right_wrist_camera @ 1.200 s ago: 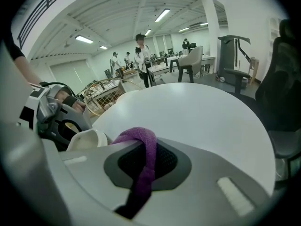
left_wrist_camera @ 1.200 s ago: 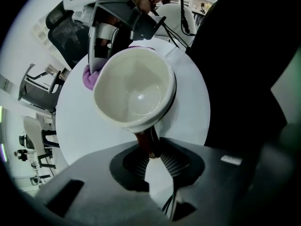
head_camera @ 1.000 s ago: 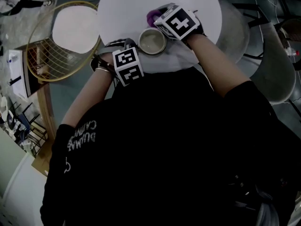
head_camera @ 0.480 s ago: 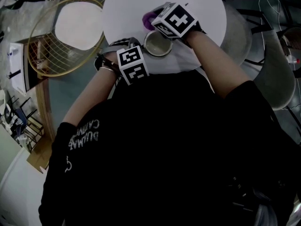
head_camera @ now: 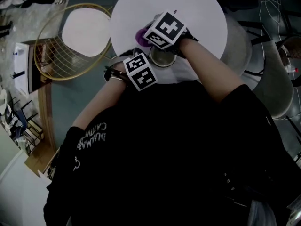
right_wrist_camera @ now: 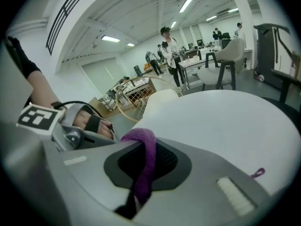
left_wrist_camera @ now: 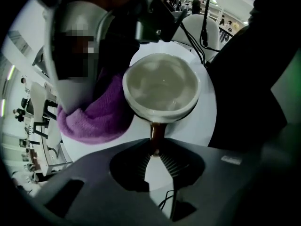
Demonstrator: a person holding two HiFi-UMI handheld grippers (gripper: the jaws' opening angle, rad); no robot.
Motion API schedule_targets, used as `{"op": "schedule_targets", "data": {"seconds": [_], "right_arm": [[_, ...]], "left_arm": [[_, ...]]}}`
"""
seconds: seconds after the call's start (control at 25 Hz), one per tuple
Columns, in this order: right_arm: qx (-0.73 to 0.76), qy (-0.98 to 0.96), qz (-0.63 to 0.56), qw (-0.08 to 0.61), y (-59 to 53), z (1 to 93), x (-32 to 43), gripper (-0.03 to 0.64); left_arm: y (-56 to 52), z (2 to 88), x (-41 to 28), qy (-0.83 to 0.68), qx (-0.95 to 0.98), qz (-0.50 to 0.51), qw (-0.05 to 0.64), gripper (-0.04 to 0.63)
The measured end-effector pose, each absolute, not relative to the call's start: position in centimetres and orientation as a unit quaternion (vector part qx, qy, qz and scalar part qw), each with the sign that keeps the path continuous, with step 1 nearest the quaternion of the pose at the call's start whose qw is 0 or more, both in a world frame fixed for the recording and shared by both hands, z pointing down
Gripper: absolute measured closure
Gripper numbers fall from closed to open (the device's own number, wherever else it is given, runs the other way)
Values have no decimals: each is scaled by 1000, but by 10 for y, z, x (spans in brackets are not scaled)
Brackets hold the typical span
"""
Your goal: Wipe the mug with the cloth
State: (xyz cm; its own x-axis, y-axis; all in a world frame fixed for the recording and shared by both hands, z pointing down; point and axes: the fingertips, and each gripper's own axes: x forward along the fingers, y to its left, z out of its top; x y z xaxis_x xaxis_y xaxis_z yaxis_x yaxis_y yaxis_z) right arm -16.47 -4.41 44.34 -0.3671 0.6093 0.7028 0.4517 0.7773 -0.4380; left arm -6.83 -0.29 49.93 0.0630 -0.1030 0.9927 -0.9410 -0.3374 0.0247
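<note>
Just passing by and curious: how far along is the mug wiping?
Done: the left gripper clamps the mug by its handle, and the right gripper is shut on the cloth. In hand: the cloth lies against the mug's outer side. Left: how much is wiped doesn't show; the inside is probably yet to do.

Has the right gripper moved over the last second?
Yes. The right gripper moved left against the white table, from right of the mug to its far-left side.

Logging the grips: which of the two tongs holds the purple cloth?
The right tongs, shut on the purple cloth; the left tongs grip the mug by its handle instead.
</note>
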Motion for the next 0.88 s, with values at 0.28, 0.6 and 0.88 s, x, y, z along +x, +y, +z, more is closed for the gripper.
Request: {"op": "schedule_targets", "data": {"seconds": [0.28,0.6,0.88], "right_arm": [[-290,-802,323,411,-47,414,-182,601],[-210,-753,594,189,-107,340,-181,601],[-124,-766,627,62,-173,290,-127,601]], "left_arm": [[-2,499,-64,-432,607,540,392,525],[4,499,-67,-473,595,514,396,515],[-2,485,-60,-508,612,456,400,509]]}}
